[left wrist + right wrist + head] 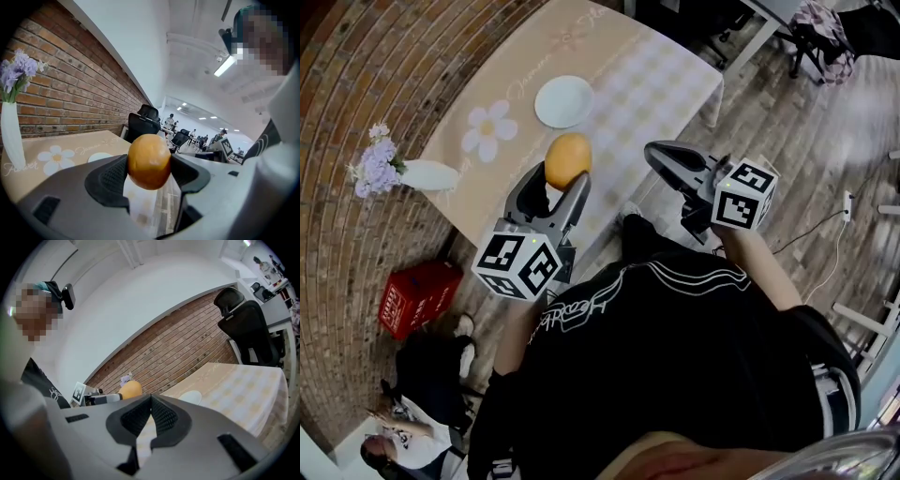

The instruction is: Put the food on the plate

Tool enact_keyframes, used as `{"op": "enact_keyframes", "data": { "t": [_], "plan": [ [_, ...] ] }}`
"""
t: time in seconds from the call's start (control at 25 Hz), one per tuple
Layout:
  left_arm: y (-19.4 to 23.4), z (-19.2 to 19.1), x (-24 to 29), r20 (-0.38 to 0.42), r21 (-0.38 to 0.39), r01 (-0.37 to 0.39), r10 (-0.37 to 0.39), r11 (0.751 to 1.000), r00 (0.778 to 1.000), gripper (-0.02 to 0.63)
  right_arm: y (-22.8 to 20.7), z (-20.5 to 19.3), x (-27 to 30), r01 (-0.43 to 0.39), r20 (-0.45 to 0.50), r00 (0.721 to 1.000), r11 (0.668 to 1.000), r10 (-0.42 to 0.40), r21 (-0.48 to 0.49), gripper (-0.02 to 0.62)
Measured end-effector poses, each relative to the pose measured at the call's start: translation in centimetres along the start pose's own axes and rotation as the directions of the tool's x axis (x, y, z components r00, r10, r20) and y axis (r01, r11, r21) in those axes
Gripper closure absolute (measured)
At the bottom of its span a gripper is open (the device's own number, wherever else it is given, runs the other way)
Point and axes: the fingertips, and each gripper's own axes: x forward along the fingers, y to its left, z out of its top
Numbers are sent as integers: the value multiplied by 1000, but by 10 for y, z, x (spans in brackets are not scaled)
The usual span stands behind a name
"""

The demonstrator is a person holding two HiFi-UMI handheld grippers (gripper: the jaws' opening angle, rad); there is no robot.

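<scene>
The left gripper [558, 187] is clenched on a round, golden-orange food item [567, 159], perhaps a bun or an orange; I cannot tell which. The left gripper view shows the two pads pressing its sides near the jaw tips, with most of it standing proud above them. It is carried in the air over the near part of the table [647, 66], not resting on anything. The white plate [563, 100] lies empty at 12 o'clock from the food in the head view, some way farther in. The right gripper [661, 155] hangs at 3 o'clock of the food with its jaws pressed together on nothing.

The main risk, as I judge it, is the hold itself. A round, smooth-looking thing pinched at the tips can squirt out if the squeeze tightens or the gripper tilts on the way forward. This near the table edge, it could then bounce to the floor.

Letting go too high is the other danger. The plate looks shallow, so a dropped ball would likely roll over its rim onto the cloth.

A white vase [427, 174] of purple flowers [375, 164] stands at 9 o'clock of the food. A wide leftward swing could tip it, though the straight path to the plate passes well clear.
</scene>
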Motion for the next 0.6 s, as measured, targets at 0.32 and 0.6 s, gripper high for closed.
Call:
{"op": "enact_keyframes", "data": {
  "t": [0.32,0.6],
  "plan": [
    [36,7,40,-27,-23,-15,15,1000,1000,319,-44,6,31,14,-52,999,1000,-14,4,599],
    [70,23,71,-24,6,-51,51,999,998,319,-75,8,50,25,-82,996,999,-22,31,600]
  ]
}}
